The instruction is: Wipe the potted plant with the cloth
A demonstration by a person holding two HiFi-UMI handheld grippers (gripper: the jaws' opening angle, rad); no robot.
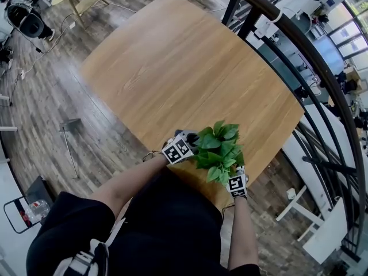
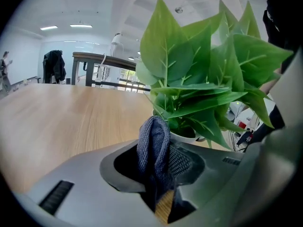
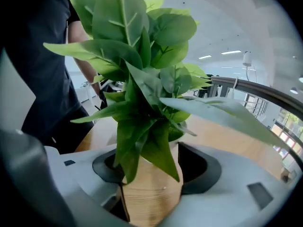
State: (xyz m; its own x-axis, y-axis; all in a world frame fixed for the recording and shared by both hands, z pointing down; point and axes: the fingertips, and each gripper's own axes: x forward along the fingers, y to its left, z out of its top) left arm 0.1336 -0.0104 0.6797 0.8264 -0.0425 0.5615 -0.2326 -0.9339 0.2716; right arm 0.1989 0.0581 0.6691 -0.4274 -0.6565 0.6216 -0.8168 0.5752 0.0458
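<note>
Left gripper view: left gripper (image 2: pixel 161 176) pinches the cloth (image 2: pixel 152 145), right gripper (image 3: pixel 150 181) clamps the pot (image 3: pixel 152 197); hard wiping could tear leaves (image 2: pixel 199 79).

The potted plant (image 1: pixel 218 148) stood at the bench's (image 1: pixel 172 68) near edge, between the right hand-held gripper's (image 1: pixel 234 171) jaws. The left hand-held gripper (image 1: pixel 191 140), with the cloth (image 2: pixel 154 150) in its jaws, lay to its left.

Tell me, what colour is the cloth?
Dark blue-grey cloth, clearest in the left gripper view.
</note>
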